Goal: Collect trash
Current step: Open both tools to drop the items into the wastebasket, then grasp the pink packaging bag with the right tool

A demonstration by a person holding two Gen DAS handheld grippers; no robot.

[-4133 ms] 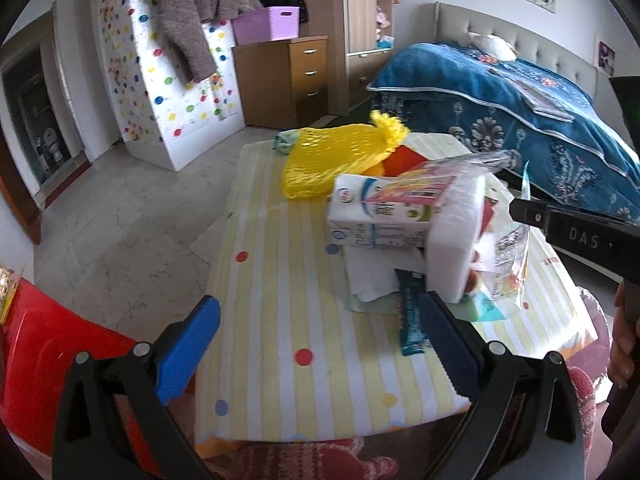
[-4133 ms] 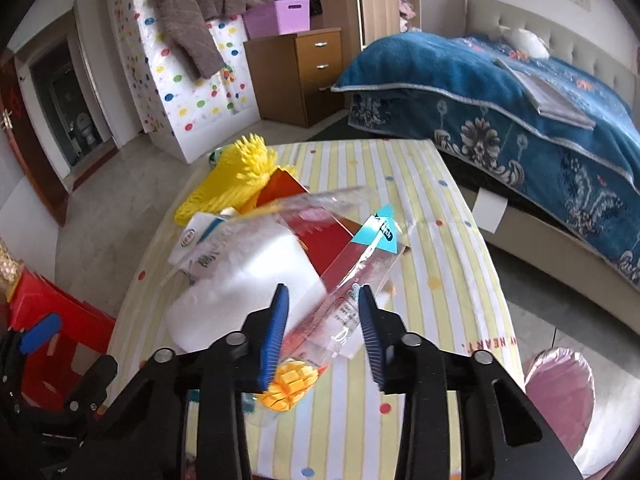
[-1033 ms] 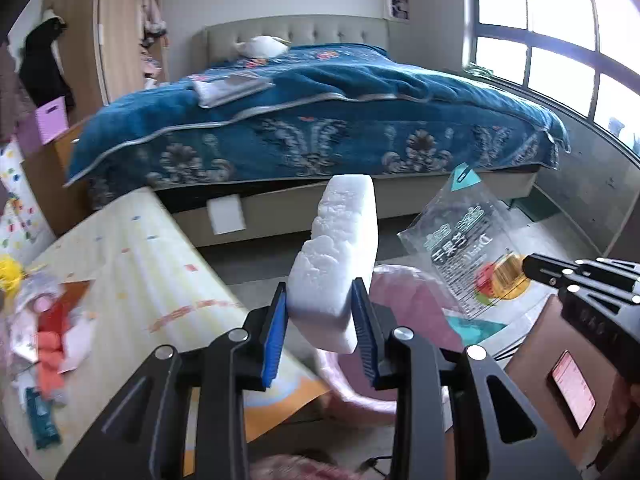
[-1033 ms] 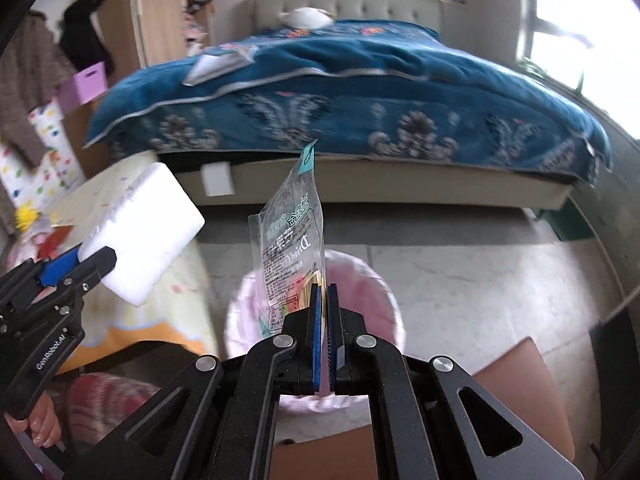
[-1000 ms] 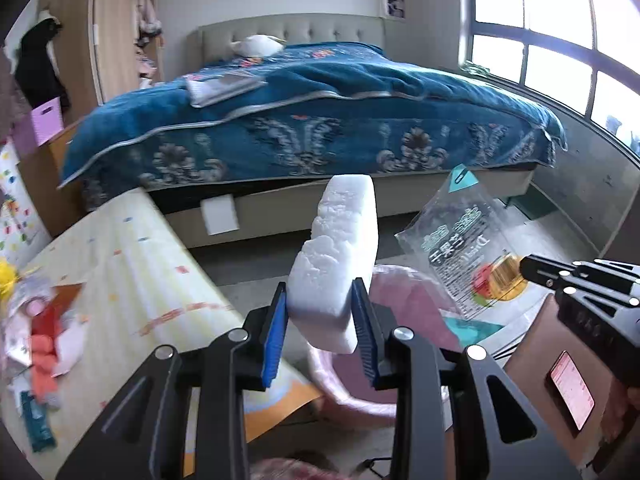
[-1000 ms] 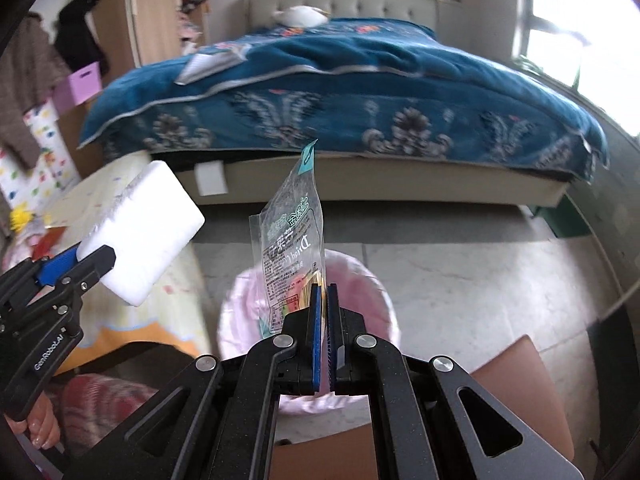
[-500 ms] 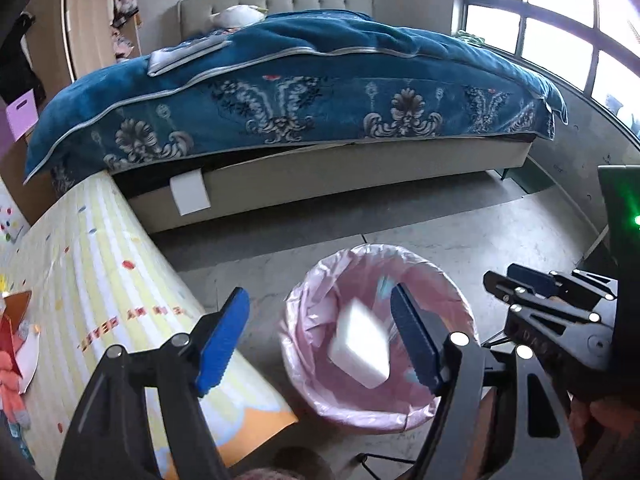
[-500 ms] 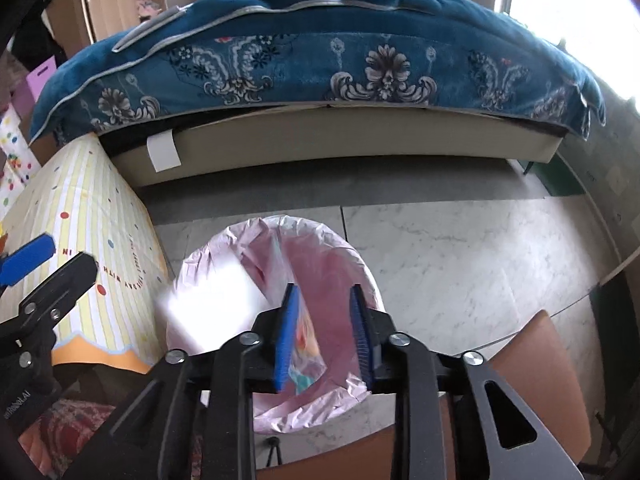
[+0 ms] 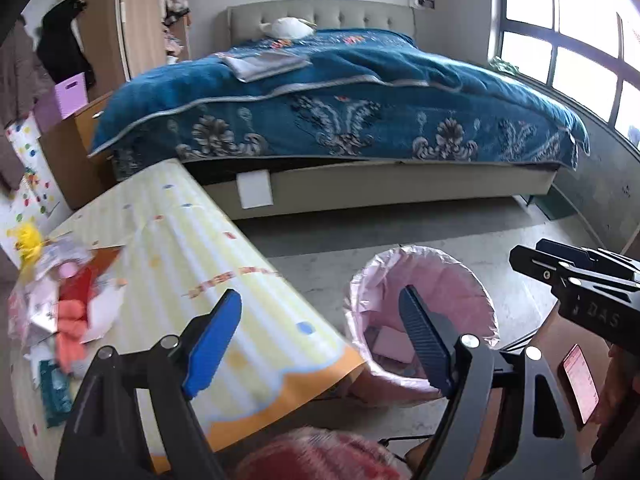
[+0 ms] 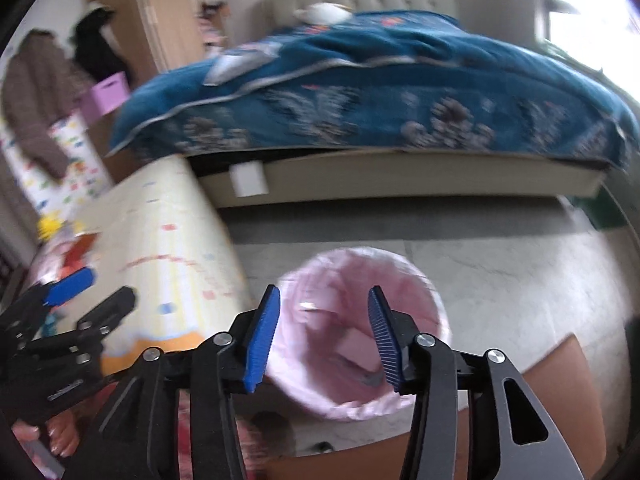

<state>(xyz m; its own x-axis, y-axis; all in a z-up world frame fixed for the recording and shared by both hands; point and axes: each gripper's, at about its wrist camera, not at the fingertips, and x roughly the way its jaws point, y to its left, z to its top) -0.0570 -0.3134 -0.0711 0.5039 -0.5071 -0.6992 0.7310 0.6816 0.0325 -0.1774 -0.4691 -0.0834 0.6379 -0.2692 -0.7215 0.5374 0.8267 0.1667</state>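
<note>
Left wrist view shows our left gripper (image 9: 320,332) with its blue-padded jaws spread wide and nothing between them, held above the near corner of the striped table (image 9: 224,264) and the pink-lined trash bin (image 9: 424,256) on the floor to its right. Inside the bin lies a pale block (image 9: 394,340) of trash. More trash (image 9: 68,304) sits piled at the table's far left end. Our right gripper (image 10: 324,334) also has its jaws apart and empty, poised over the bin in a blurred right wrist view. A bed (image 9: 340,96) with a blue cover stands beyond.
</note>
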